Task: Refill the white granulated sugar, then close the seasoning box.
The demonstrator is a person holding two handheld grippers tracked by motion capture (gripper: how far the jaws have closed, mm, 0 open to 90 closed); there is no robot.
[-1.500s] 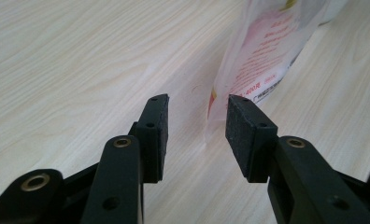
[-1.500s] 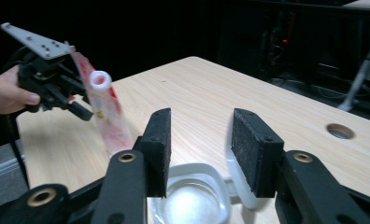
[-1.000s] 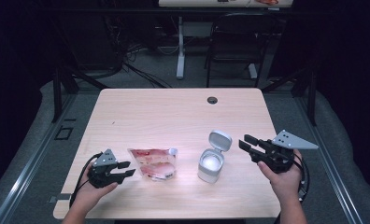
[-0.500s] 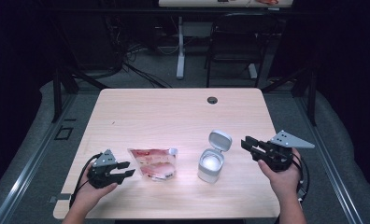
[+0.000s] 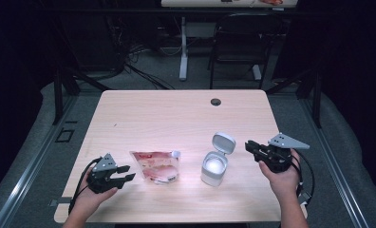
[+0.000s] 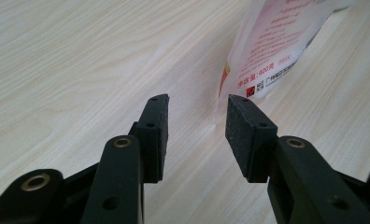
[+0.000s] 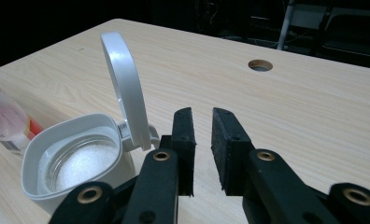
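The pouch [image 5: 156, 166] lies flat on the tabletop [image 5: 176, 114] just ahead of my left gripper [image 5: 124, 173], and the jar [image 5: 213, 167] stands to its right with its flip lid [image 5: 222, 142] hinged up and white powder showing inside. I judge the pouch soft and floppy, likely to sag and slip if I pinch it mid-body, so I would take it by the sealed bottom edge nearest me, or up by the spout end. The jar looks like stiff, smooth plastic, fairly light and easy to tip with the lid open, so its body wall is the place to hold, not the thin lid.

My left gripper rests low near the tabletop's near edge, level, jaws parted with nothing between them, the pouch's corner just beyond the tips. My right gripper [image 5: 251, 147] hovers right of the jar, pointing toward it; its jaws have just been closing to a narrow gap and clasp nothing, with the lid's hinge just off to their side
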